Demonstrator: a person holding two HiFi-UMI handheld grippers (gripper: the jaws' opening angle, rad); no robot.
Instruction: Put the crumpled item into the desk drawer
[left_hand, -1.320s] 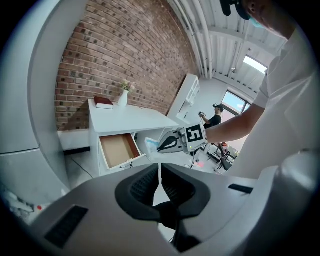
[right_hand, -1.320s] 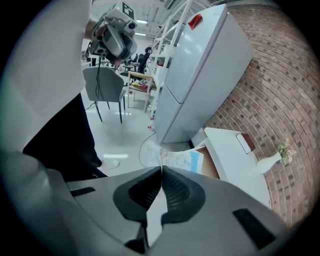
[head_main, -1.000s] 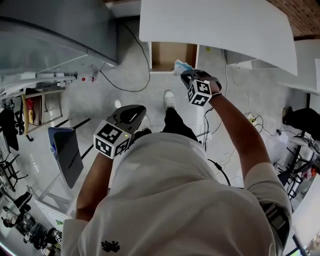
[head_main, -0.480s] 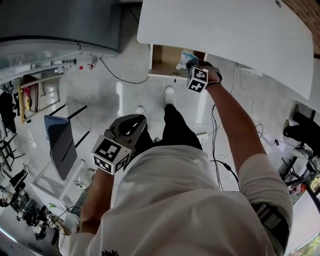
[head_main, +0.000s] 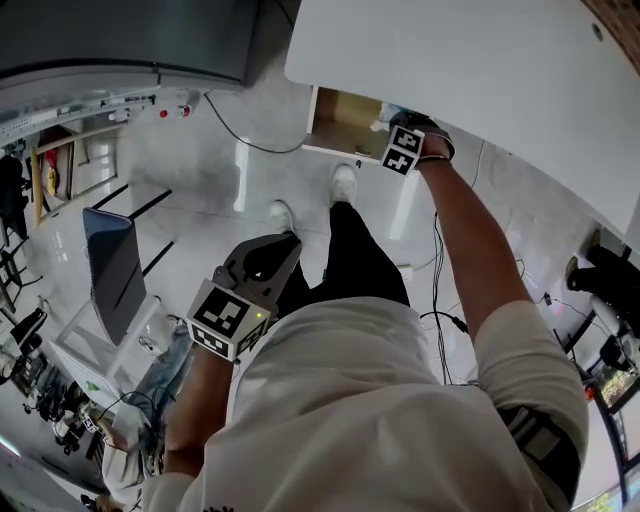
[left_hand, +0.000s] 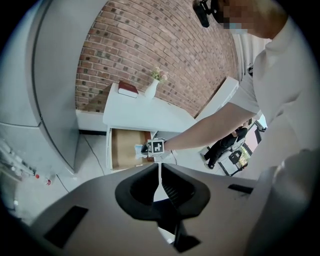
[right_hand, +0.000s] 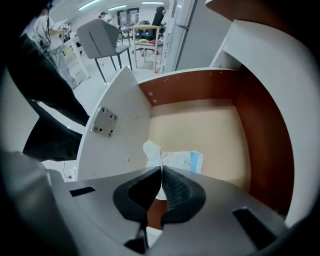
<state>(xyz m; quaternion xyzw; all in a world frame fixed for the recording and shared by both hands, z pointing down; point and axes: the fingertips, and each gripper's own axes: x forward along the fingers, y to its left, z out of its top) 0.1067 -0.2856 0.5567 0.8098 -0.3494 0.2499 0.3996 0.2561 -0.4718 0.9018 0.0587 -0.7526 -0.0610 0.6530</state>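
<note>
Crumpled item (right_hand: 172, 160) at open drawer (right_hand: 200, 125)
Right claw (right_hand: 161, 171) clamped on it above the drawer floor; left claw (left_hand: 160, 169) closed, empty.

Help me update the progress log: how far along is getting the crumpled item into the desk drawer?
Done: the drawer stands open, and the crumpled item is over its wooden floor. In hand: the right gripper is shut on the item, while the left gripper is shut on nothing. Left: open the right jaws so the item drops in, then withdraw.
</note>
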